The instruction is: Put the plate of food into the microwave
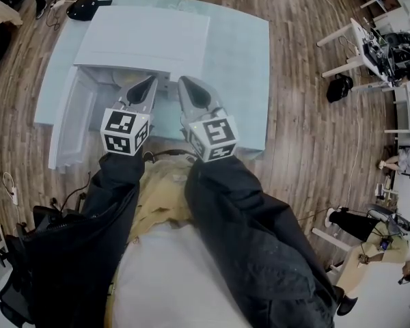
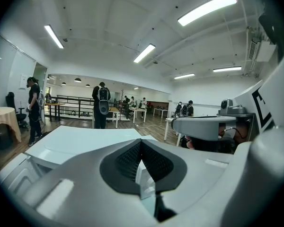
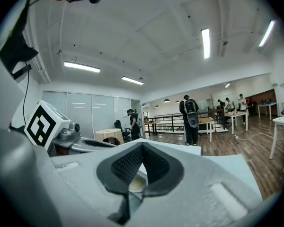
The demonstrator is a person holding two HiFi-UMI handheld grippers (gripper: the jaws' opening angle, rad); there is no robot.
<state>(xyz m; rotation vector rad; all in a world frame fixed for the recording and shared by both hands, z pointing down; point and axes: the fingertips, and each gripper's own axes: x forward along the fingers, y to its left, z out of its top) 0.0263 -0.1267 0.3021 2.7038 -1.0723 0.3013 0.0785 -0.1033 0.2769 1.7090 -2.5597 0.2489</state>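
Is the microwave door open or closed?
Open. In the head view, the door swings out from the left side of the microwave instead of lying flat across its front.

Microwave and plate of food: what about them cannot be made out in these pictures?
- Microwave inside: head view, hidden under its own top and behind the left gripper and right gripper.
- Plate of food: right gripper view, only a yellowish sliver past the shut jaws; too little to identify.
- Microwave front: left gripper view, covered by the gripper's body.

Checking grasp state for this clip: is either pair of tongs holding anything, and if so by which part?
Nothing is held. The left tongs and the right tongs are both shut, tips together, with nothing between them.
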